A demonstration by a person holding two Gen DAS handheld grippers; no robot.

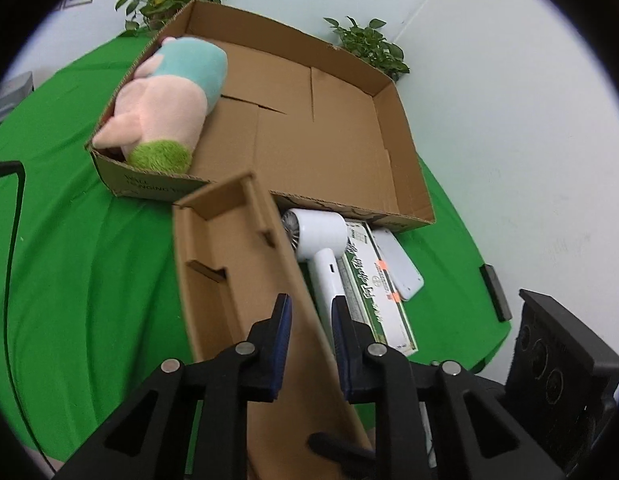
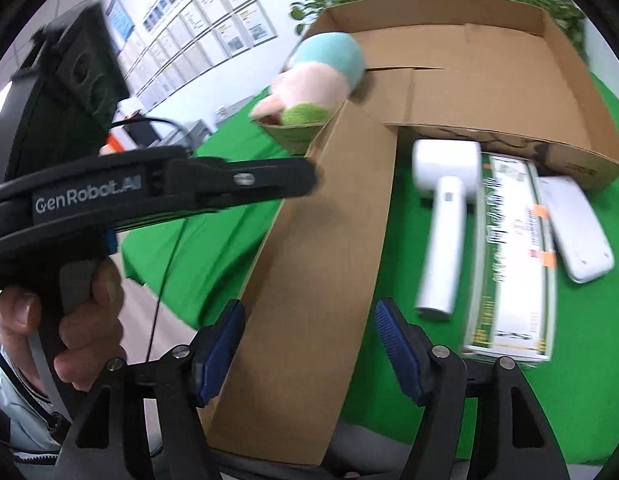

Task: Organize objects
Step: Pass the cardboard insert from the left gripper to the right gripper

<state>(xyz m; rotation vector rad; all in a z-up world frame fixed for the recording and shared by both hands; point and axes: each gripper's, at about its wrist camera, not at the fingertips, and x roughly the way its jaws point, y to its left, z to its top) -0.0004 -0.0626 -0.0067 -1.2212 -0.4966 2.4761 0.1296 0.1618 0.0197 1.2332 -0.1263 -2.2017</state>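
Observation:
A large shallow cardboard box (image 1: 329, 128) lies on the green table with a pink and teal plush toy (image 1: 169, 96) in its left corner. My left gripper (image 1: 309, 320) straddles the side wall of a long narrow cardboard tray (image 1: 229, 260), its jaws a small gap apart. My right gripper (image 2: 309, 336) is open around the same tray (image 2: 329, 220) from the near end. A white hair dryer (image 2: 445, 208), a green and white flat box (image 2: 509, 264) and a white flat device (image 2: 577, 228) lie right of the tray.
Potted plants (image 1: 369, 44) stand behind the box by the white wall. A black cable (image 1: 13, 260) runs along the table's left side. A small black object (image 1: 495, 292) lies near the right table edge. The left handle (image 2: 149, 192) crosses the right wrist view.

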